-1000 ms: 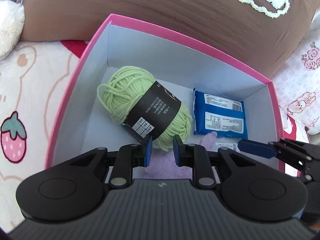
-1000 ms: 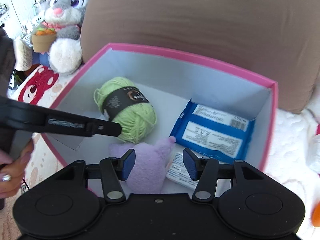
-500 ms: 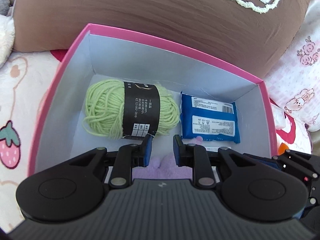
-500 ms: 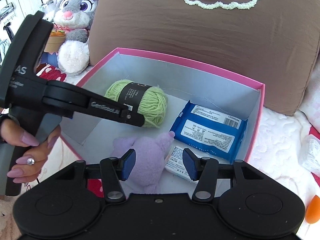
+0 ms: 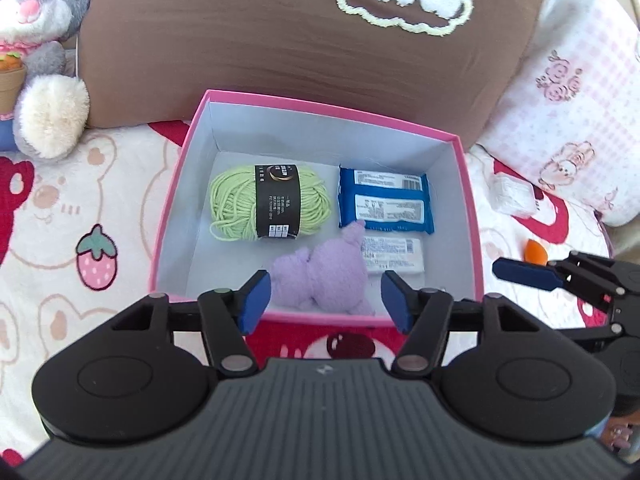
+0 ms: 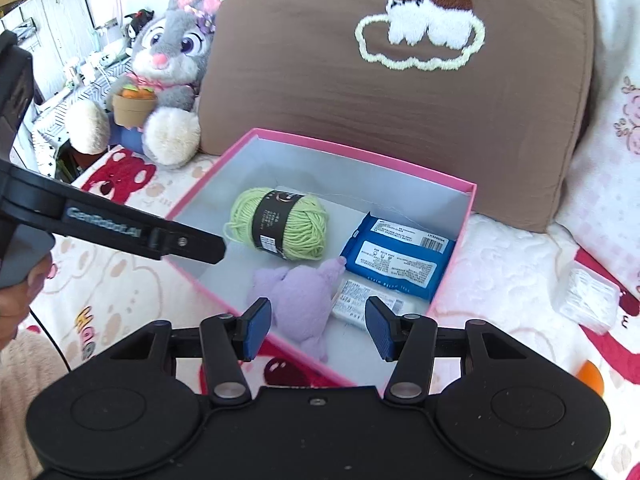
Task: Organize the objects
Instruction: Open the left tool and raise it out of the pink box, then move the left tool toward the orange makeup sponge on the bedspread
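A pink box (image 5: 170,204) (image 6: 452,276) sits on the bed. Inside lie a green yarn ball (image 5: 270,208) (image 6: 282,228), a blue wipes pack (image 5: 386,204) (image 6: 398,258), a purple plush toy (image 5: 326,276) (image 6: 300,296) and a small white pack (image 5: 394,256) (image 6: 356,302). My left gripper (image 5: 326,306) is open and empty, held above the box's near edge. My right gripper (image 6: 316,328) is open and empty, above the box's near corner. The right gripper also shows in the left wrist view (image 5: 568,280); one left finger crosses the right wrist view (image 6: 132,232).
A brown cushion (image 5: 304,44) (image 6: 400,80) stands behind the box. A grey bunny plush (image 5: 36,52) (image 6: 160,80) sits at the back left. A white tissue packet (image 5: 514,196) (image 6: 588,300) and an orange object (image 5: 534,252) (image 6: 590,378) lie right of the box.
Both grippers pulled back and up from the box. My left jaws went from nearly shut to open. The yarn ball now lies flat in the box's left part.
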A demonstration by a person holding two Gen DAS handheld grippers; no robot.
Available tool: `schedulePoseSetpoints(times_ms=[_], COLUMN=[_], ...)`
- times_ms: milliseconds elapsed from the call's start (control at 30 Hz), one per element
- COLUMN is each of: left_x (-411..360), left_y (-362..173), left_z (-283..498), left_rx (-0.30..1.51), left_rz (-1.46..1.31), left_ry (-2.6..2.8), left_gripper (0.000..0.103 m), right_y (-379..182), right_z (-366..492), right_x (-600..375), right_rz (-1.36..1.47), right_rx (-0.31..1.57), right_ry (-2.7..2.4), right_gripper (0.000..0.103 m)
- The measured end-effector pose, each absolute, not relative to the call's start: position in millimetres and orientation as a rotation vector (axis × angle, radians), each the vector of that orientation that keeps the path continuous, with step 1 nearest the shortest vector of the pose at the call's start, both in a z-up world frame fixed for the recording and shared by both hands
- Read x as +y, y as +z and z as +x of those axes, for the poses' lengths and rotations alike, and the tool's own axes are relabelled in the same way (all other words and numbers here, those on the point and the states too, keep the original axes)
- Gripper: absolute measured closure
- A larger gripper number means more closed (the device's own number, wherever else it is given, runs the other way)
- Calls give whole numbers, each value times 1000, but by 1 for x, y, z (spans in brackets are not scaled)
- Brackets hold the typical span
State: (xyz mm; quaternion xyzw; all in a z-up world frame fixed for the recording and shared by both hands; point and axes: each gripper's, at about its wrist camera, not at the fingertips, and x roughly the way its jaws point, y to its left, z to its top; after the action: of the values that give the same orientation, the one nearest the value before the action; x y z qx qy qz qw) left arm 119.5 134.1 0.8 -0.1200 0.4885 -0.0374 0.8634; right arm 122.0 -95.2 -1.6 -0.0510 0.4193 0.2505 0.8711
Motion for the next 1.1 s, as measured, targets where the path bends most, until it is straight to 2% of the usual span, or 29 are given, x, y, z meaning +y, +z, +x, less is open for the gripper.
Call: schedulePoseSetpoints(times_ms=[300, 667, 900, 1100], left_x=[118, 94, 59, 27], left_y=[48, 70, 73, 63], left_z=[54, 10, -12, -16], left_rx=[994, 1020, 1037, 1099], left_rz=[-192, -129, -45, -28], left_ry=[-19, -68, -177, -244], left_gripper=[25, 24, 17, 16], right_y=[33, 49, 59, 59], right_z=[78, 37, 10, -7], right_x=[-114, -142, -172, -203], right_rz=[-117, -101, -111, -123], right_rx=[830, 885, 866, 844], right_ry=[550, 540, 534, 513], right_gripper=[45, 44, 41, 39])
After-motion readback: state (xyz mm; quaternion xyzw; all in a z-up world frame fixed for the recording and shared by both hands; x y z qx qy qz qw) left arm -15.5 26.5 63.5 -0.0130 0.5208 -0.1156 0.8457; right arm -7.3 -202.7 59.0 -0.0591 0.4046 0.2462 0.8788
